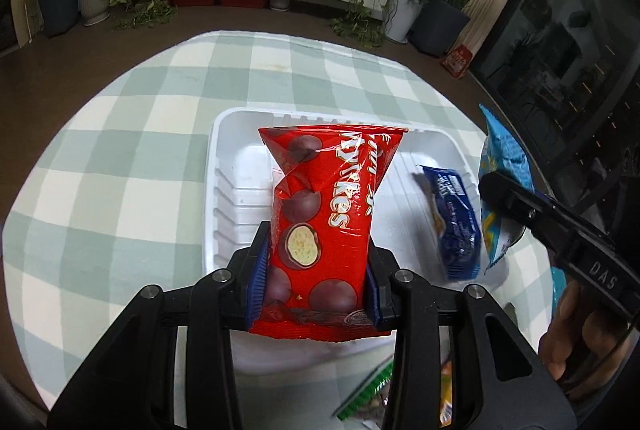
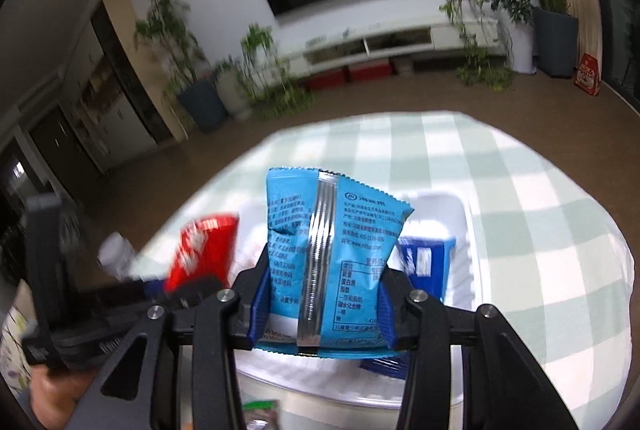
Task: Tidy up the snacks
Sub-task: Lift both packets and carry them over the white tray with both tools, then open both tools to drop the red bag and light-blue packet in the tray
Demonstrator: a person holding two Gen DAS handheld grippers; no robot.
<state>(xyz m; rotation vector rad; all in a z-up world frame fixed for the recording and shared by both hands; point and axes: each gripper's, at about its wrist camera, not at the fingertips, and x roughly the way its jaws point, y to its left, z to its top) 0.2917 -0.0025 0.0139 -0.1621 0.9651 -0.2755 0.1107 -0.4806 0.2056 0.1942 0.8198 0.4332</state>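
Red snack bag (image 1: 320, 226), printed with chocolate balls: I hold it upright above the white tray (image 1: 224, 157), its lower half pinched between the blue pads of my left gripper (image 1: 318, 270), which is clamped on both side edges of the bag. Its crumpled top edge leans toward the far wall of the tray.

Light blue snack bag (image 2: 328, 258), back side with silver seam toward the lens: I hold it upright in my right gripper (image 2: 322, 300), the blue pads pressed against its two sides near the bottom seal. In the left wrist view this bag (image 1: 504, 177) hangs just over the right rim of the tray, gripped by the black fingers.

Dark blue packet (image 1: 452, 226): it lies inside the tray, against the right-hand side, tilted along the ribbed wall. In the right wrist view it (image 2: 426, 262) shows behind the light blue bag.

Tray: it rests on the round table with a green-and-white checked cloth (image 1: 120, 157). More wrappers, green (image 1: 368, 394) and orange (image 1: 446, 394), lie on the near edge of the cloth, partly hidden by my left gripper.
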